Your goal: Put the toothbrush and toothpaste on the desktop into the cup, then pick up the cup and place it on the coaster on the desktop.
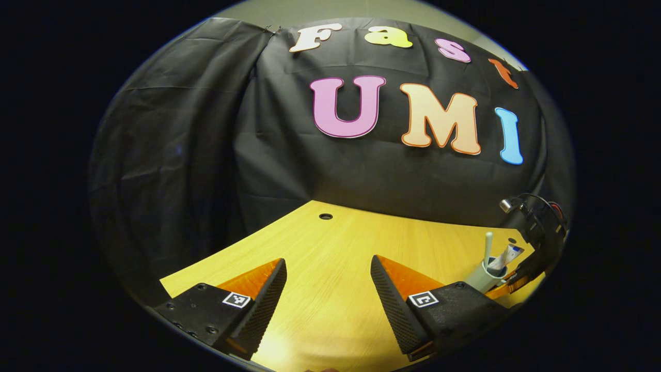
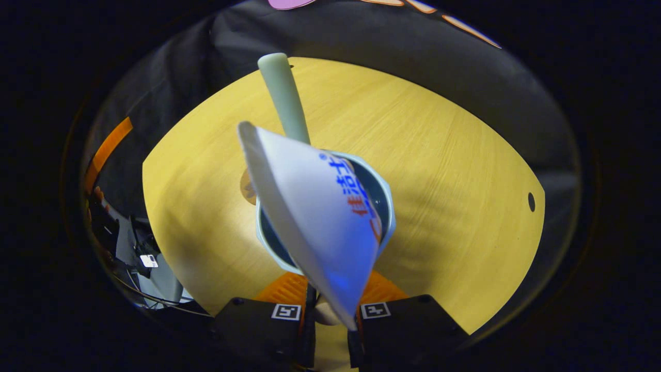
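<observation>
Right gripper view: right gripper (image 2: 330,310) is nearly closed, fingers pinching the near rim of the cup (image 2: 384,204), with toothpaste (image 2: 315,217) and toothbrush (image 2: 284,98) standing inside it. Left gripper (image 1: 328,294) hangs spread wide over bare desktop (image 1: 330,243), holding nothing; cup sits far to its right

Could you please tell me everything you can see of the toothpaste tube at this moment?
The toothpaste tube is white with blue and red print and looks like soft plastic. In the right gripper view its flat crimped end fans wide and points up toward the camera, while its narrow end disappears between the right gripper fingers, which close on it. It leans over the pale blue cup, beside the toothbrush handle. In the left gripper view it stands slanted in the cup.
</observation>
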Demonstrator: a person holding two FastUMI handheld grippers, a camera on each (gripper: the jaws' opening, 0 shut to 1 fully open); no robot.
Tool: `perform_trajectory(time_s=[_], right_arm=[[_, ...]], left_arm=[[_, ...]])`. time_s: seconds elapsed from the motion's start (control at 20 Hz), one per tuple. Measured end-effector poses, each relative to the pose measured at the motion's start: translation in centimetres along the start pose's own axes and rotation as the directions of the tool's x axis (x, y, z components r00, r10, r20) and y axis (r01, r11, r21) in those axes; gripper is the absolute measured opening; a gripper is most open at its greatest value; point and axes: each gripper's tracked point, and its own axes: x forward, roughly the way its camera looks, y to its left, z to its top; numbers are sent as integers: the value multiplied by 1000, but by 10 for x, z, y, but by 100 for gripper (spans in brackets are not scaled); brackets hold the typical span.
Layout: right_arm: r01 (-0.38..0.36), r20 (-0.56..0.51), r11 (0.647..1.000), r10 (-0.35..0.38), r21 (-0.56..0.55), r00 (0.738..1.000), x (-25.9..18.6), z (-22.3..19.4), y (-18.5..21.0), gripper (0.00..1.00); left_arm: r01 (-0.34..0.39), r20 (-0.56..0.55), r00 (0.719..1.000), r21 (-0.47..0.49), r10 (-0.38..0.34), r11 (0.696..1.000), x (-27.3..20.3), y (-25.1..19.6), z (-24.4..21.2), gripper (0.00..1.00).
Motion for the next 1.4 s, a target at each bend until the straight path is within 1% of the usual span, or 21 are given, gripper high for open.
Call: perform_trajectory(time_s=[0.15,0.3,0.5,0.7,0.85,1.05,1.1,1.15,1.2,1.25,1.35,1.4], right_arm=[[-10,18,999,11,-51,1000,10,15,25,28],[-24,32,997,26,-69,999,15,37,46,29],[-14,21,994,17,-105,1000,21,51,66,28],[-10,-10,991,9,-133,1000,37,56,73,28],[-5,-34,991,1,-134,999,48,56,77,29],[-13,-41,991,8,-134,999,58,58,82,27],[-16,-35,992,12,-127,999,54,57,84,27],[-18,-21,993,16,-116,1000,48,60,83,31],[-24,-5,994,23,-103,1000,42,64,84,29],[-29,9,996,29,-90,1000,37,65,84,54],[-57,41,996,60,-75,997,22,66,86,79],[-66,67,996,71,-67,995,12,68,86,80]], left_arm=[[-7,-18,1000,-6,7,1000,-8,9,-5,95],[2,-37,999,-55,-4,998,-16,13,-13,95],[-24,-66,998,-80,19,997,-24,31,-28,95],[-72,-89,994,-91,64,993,-29,57,-37,95],[-102,-97,991,-102,93,990,-30,70,-38,95],[-102,-103,991,-115,90,988,-29,70,-41,95],[-96,-105,991,-117,83,989,-29,68,-42,95],[-89,-106,991,-118,76,989,-28,66,-41,95],[-83,-108,992,-119,70,989,-28,63,-41,95],[-75,-109,992,-119,62,990,-27,61,-40,95],[-56,-113,993,-115,43,992,-25,55,-38,95],[-42,-118,993,-109,29,993,-24,50,-38,94]])
